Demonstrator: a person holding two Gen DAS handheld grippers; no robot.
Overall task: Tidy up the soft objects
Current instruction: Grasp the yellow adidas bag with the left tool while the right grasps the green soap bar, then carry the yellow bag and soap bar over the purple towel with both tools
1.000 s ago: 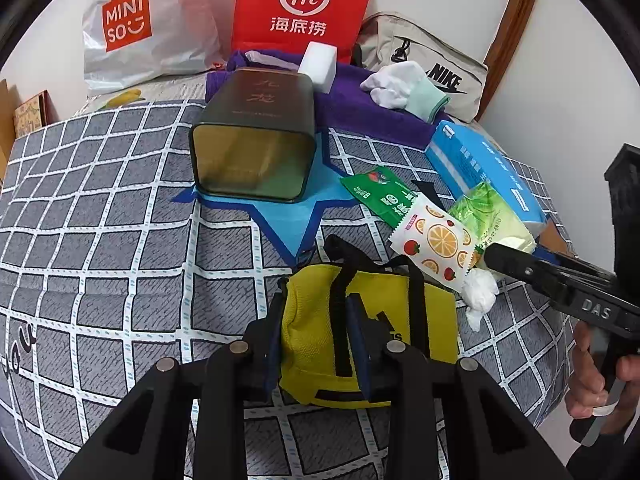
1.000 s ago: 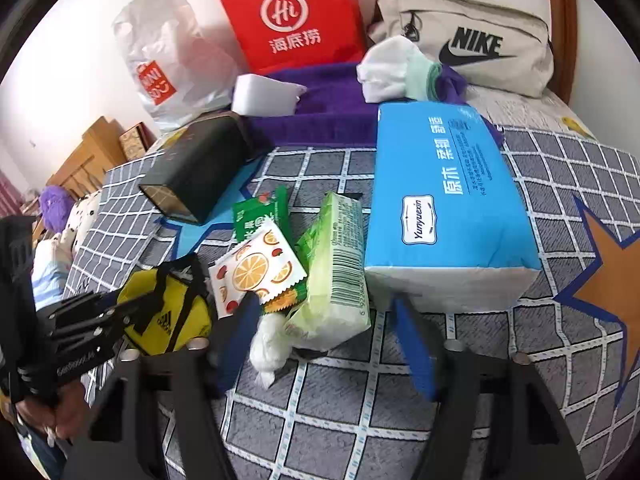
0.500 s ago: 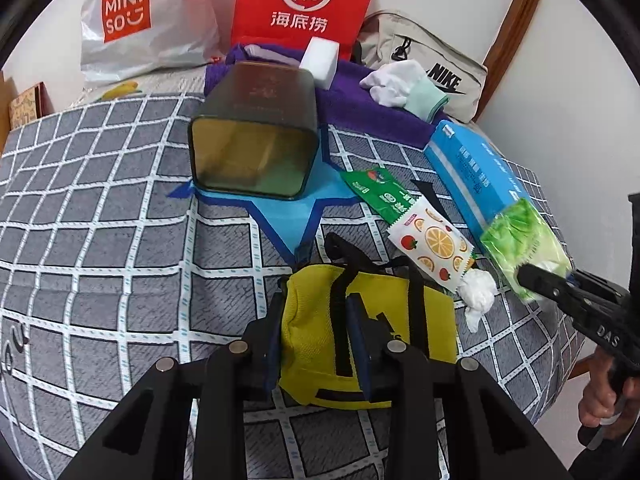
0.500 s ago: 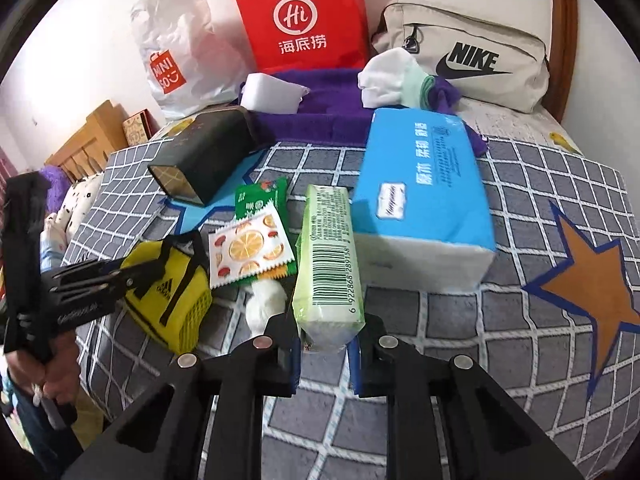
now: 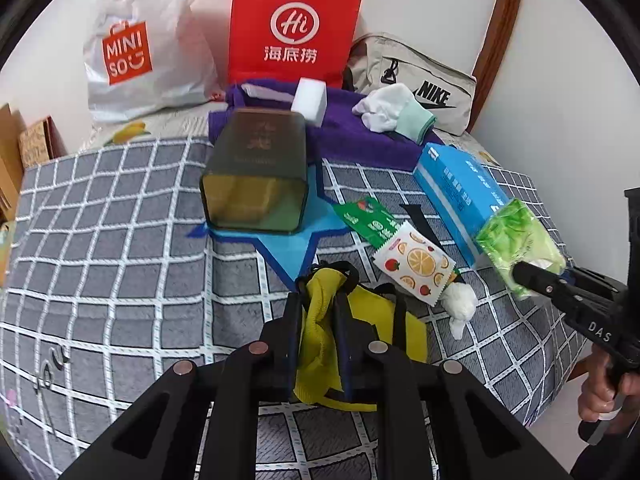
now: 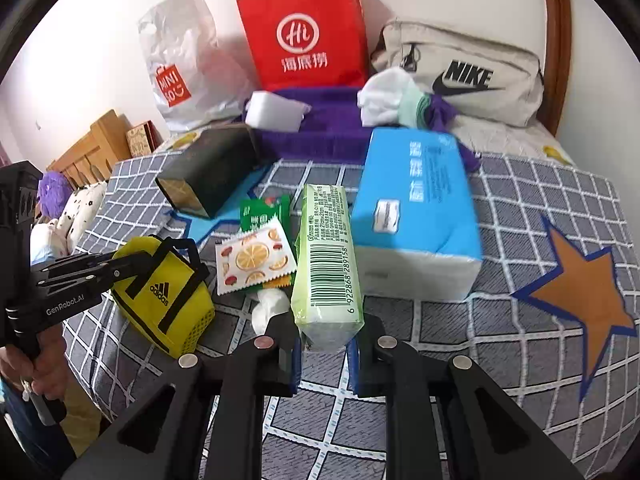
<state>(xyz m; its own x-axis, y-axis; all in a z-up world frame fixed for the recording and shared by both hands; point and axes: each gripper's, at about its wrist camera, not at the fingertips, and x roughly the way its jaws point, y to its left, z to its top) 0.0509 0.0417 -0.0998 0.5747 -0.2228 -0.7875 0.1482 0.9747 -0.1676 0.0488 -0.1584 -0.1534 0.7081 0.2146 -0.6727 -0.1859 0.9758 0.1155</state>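
Note:
My left gripper (image 5: 318, 320) is shut on the top edge of a small yellow Adidas bag (image 5: 320, 336), which it lifts at the bed's near edge; the bag also shows in the right wrist view (image 6: 164, 292). My right gripper (image 6: 324, 344) is shut on a green tissue pack (image 6: 326, 268), held above the bed; the pack also shows in the left wrist view (image 5: 520, 240). A blue tissue box (image 6: 412, 212), a fruit-print sachet (image 6: 252, 260), a green sachet (image 6: 264, 212) and a white wad (image 6: 268, 308) lie on the checked blanket (image 6: 500, 320).
A dark open tin (image 5: 256, 176) lies on its side mid-bed. Behind it are a purple towel (image 5: 344, 136) with a white sponge (image 5: 310, 100) and socks (image 5: 392, 112), a red paper bag (image 5: 292, 28), a Miniso bag (image 5: 136, 48) and a Nike pouch (image 6: 460, 76).
My right gripper closed on the green tissue pack and lifted it off the bed. My left gripper pulled the yellow bag's top edge upward and bunched it.

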